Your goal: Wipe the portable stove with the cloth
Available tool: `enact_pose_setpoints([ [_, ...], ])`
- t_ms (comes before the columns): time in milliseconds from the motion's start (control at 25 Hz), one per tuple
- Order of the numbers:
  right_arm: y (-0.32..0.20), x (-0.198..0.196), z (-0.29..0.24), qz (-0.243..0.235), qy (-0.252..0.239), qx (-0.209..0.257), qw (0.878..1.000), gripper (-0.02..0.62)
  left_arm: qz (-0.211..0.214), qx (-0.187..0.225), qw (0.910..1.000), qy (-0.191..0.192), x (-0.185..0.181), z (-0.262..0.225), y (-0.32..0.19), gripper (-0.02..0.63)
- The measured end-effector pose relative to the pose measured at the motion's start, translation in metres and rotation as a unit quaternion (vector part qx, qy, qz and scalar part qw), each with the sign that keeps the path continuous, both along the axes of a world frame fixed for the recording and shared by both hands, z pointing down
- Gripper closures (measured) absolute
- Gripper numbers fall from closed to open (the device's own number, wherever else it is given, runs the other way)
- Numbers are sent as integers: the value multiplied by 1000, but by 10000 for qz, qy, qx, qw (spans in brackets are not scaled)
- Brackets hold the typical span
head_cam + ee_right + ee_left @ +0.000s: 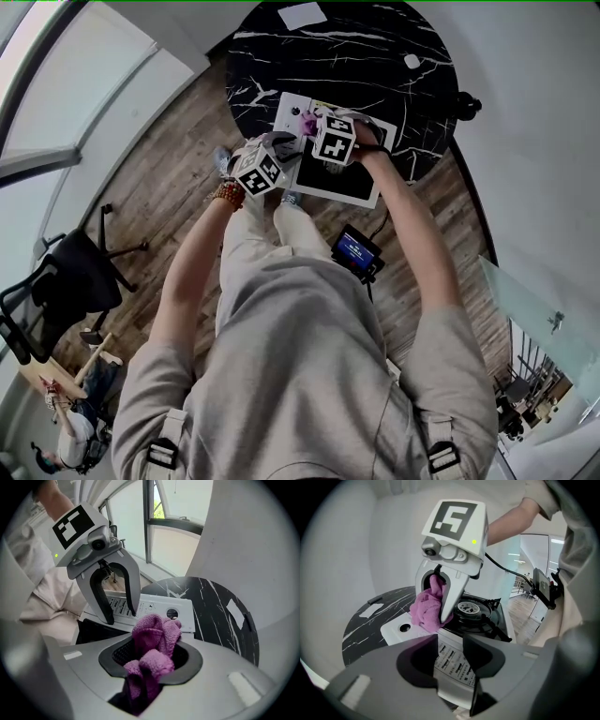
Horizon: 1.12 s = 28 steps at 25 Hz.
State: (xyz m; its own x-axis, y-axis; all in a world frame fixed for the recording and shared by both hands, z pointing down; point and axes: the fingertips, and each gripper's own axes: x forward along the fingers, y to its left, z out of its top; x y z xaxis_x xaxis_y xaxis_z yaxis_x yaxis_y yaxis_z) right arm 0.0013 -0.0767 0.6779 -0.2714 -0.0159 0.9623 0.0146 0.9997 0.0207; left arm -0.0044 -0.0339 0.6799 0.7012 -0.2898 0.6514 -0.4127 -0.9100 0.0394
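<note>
Fingers (417, 662) of the left gripper (451, 649) stood apart, released, with nothing caught between them. Through their gap showed the printed front panel (454, 662) of the portable stove (157, 605), and whether a tip rested on it I could not make out. From overhead both pairs of jaws were hidden under the marker cubes (335, 138), which also covered much of the stove's left side. Just beyond, the right gripper (152, 662) pointed steeply down, its fingers (451, 595) clenched on the pink cloth (154, 632). That cloth was bunched between them, folds spilling past the tips, and it hung at the stove's white far-left part, between the round hole (404, 627) and the burner (469, 609). Whether it pressed the surface was hard to judge. Farther off, the black marble table (375, 66) carried a pale sheet (302, 14) at its far edge.
</note>
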Motion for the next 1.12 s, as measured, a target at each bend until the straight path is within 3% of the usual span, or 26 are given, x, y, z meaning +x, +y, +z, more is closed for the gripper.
enact_pose_setpoints([
  [320,18,4,3,-168,48,-215,9996,446,14,32,10000,-43,-1,1,-1,449],
  [800,43,1,6,-464,196,-116,9987,448,-2,-38,10000,-39,-2,2,-2,454],
  [1120,55,0,5,-485,205,-209,9984,448,61,-83,9999,24,0,2,2,425],
])
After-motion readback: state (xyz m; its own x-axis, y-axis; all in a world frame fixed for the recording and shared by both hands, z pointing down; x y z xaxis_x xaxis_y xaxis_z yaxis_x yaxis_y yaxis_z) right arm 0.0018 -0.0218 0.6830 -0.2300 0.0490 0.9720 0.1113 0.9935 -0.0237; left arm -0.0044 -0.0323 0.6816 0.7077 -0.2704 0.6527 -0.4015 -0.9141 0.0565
